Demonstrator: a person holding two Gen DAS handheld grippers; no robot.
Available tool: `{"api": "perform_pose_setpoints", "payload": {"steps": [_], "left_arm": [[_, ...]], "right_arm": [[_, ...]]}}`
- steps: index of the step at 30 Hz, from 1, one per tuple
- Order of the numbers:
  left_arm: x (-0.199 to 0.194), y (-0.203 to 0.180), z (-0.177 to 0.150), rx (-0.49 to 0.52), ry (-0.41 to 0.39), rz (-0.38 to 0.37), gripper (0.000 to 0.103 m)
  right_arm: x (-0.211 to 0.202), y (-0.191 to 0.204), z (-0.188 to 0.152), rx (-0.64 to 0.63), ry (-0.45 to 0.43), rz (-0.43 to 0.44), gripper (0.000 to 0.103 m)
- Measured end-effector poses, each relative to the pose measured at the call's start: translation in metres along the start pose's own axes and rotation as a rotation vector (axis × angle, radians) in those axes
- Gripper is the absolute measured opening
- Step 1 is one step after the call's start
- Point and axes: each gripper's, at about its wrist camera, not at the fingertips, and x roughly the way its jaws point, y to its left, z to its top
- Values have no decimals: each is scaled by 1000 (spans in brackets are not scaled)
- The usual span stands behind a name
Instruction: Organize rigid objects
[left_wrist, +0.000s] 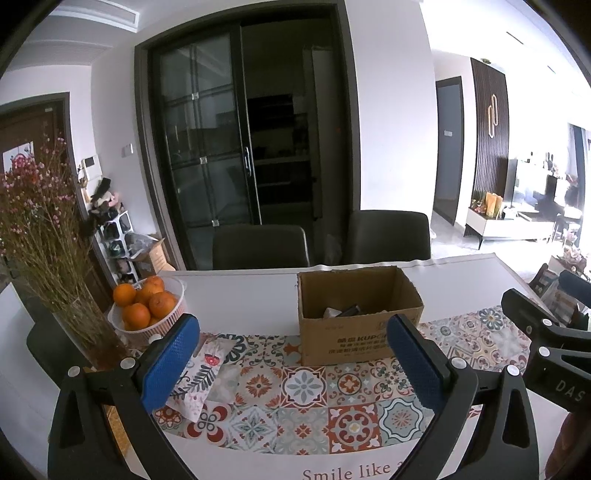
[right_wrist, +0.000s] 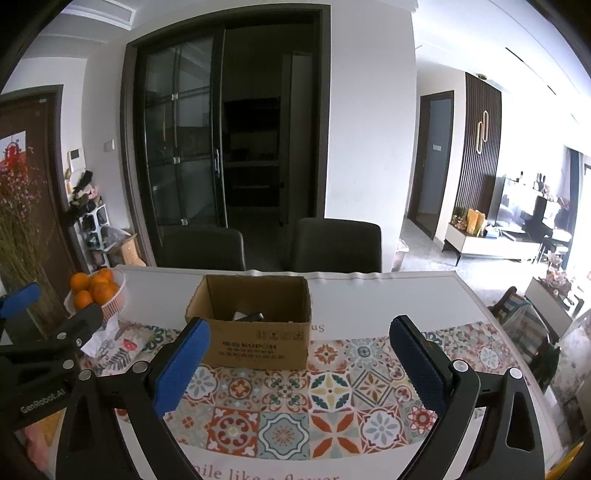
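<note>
An open cardboard box (left_wrist: 354, 332) stands on the patterned table runner (left_wrist: 306, 391); dark objects (left_wrist: 345, 311) lie inside it. It also shows in the right wrist view (right_wrist: 255, 341), with the dark objects (right_wrist: 249, 316) on its floor. My left gripper (left_wrist: 295, 365) is open and empty, above the runner in front of the box. My right gripper (right_wrist: 299, 363) is open and empty, also in front of the box. The right gripper shows at the right edge of the left wrist view (left_wrist: 546, 343); the left gripper shows at the left edge of the right wrist view (right_wrist: 48, 332).
A white basket of oranges (left_wrist: 147, 306) and a vase of dried flowers (left_wrist: 44, 236) stand at the left. A patterned tissue pack (left_wrist: 199, 373) lies by the left gripper's fingers. Two dark chairs (left_wrist: 258, 247) stand behind the white table (left_wrist: 240, 295).
</note>
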Motion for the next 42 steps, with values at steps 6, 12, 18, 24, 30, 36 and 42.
{"api": "perform_pose_setpoints", "payload": {"steps": [6, 12, 18, 24, 30, 36, 42], "left_arm": [[0, 0, -1, -1, 3, -8, 103], [0, 1, -1, 1, 1, -16, 103], [-1, 0, -1, 3, -3, -13, 103], [0, 0, 2, 3, -8, -9, 103], [1, 1, 2, 2, -8, -6, 103], [0, 2, 2, 0, -9, -4, 103], [0, 2, 2, 0, -8, -6, 103]], "right_arm": [[-1, 0, 0, 0, -1, 4, 99], [-1, 0, -1, 1, -1, 3, 99], [-3, 1, 1, -3, -6, -3, 99], [-3, 1, 1, -2, -5, -2, 99], [-4, 1, 3, -4, -10, 1, 99], [-4, 2, 3, -5, -9, 4, 99], [-5, 2, 3, -5, -10, 3, 99]]}}
